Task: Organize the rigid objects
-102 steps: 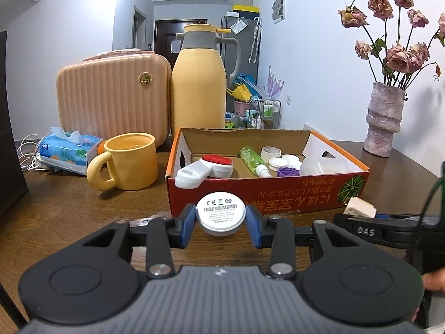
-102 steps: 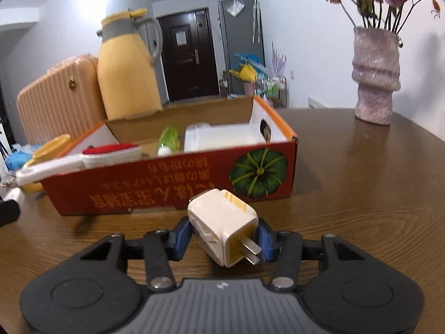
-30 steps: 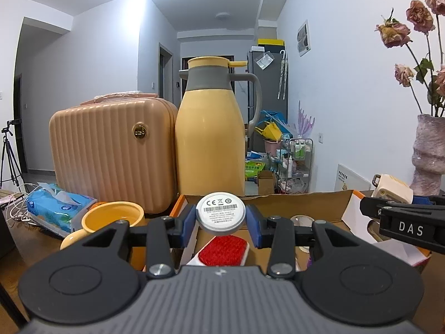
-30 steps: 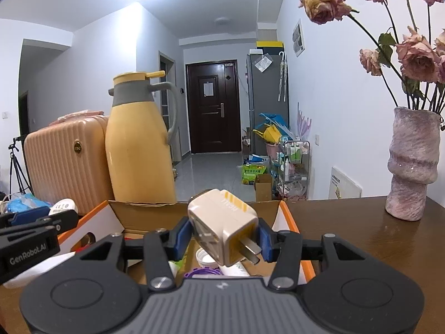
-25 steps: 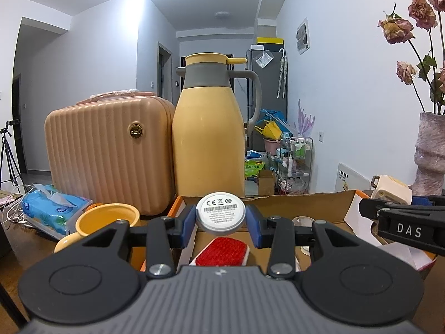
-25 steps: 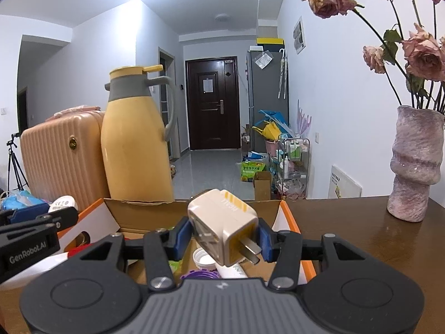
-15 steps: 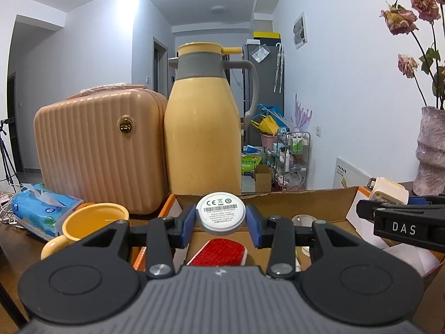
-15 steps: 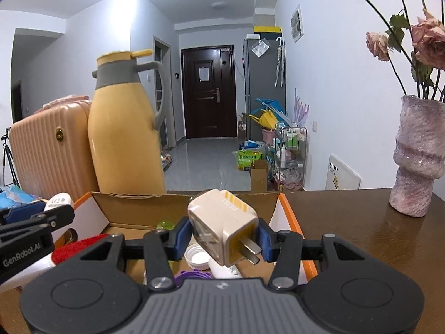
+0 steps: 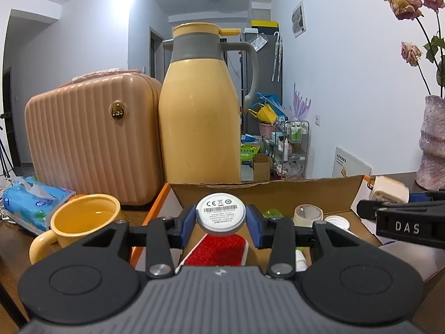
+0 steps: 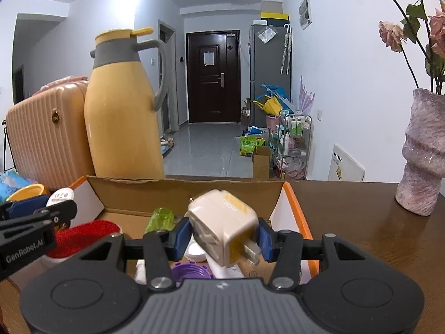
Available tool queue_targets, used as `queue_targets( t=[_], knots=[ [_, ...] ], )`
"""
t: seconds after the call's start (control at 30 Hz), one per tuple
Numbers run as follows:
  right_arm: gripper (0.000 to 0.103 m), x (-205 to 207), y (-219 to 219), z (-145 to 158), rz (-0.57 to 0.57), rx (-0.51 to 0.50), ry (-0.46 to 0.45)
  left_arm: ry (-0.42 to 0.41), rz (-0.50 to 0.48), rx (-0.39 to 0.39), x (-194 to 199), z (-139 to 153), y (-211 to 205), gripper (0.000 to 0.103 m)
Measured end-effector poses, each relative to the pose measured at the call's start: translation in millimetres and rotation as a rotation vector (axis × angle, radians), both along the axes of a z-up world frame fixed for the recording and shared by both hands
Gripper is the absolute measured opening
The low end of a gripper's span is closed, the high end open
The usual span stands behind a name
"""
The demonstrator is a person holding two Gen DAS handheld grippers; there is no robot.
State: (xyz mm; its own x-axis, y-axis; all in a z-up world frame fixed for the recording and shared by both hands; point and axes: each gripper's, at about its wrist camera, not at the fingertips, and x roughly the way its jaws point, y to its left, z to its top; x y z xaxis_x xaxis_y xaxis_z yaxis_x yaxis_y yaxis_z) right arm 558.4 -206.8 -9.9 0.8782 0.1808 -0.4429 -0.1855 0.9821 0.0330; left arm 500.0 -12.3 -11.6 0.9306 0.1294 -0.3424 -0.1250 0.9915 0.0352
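While both grippers hover over the open cardboard box point(image 9: 267, 188), each carries one small thing. The left gripper point(image 9: 220, 220) has its blue fingers point(image 9: 187, 222) clamped on a white round disc point(image 9: 220, 213), label side toward the camera, held just above a red-topped white brush point(image 9: 219, 250) lying in the box. The right gripper point(image 10: 223, 238) has its fingers point(image 10: 180, 237) clamped on a white and yellow plug adapter point(image 10: 222, 229), tilted with its metal prongs pointing near and right, above a purple ring point(image 10: 190, 271) and a white cap point(image 10: 194, 252) on the box floor. A green bottle point(image 10: 161, 218) lies farther in, and a tape roll point(image 9: 308, 215) sits near the far wall. Left of the box on the bench point(image 10: 375, 222) stands a yellow mug point(image 9: 83, 222), with a blue tissue pack point(image 9: 30, 200) beyond it. Behind the box stand a yellow thermos jug point(image 9: 198, 111) and a pink ribbed case point(image 9: 91, 136); a pink vase point(image 10: 422, 153) stands far right.
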Motion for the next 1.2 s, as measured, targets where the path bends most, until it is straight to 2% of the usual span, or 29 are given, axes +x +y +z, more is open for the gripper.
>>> queue_targets(
  t=[0.07,0.1,0.2,0.27,0.33,0.4,0.47,0.9,1.2],
  knots=[
    [0.05,-2,2,0,-0.003,-0.012,-0.012,0.0,0.012,0.004,0,-1,0,0.045],
    [0.053,-2,2,0,-0.001,-0.012,-0.014,-0.001,0.017,0.004,0,-1,1,0.051],
    [0.067,-3,1,1,-0.014,-0.021,-0.026,-0.009,0.035,0.0,-2,0,3,0.065],
    [0.079,-3,0,1,-0.025,-0.026,-0.03,-0.018,0.054,0.004,-3,-1,3,0.08],
    [0.088,-3,-2,2,-0.035,-0.019,-0.036,-0.025,0.063,0.002,-5,-1,4,0.086],
    [0.095,-4,-4,3,-0.048,-0.016,-0.044,-0.031,0.072,0.001,-6,-1,5,0.102],
    [0.103,-4,-6,3,-0.057,-0.018,-0.052,-0.047,0.09,0.007,-7,0,5,0.103],
    [0.103,-6,-12,1,-0.084,0.005,-0.057,-0.039,0.101,-0.027,-10,1,13,0.103],
    [0.103,-27,-22,6,-0.094,0.029,-0.108,-0.05,0.098,-0.051,-23,6,15,0.103]
  ],
)
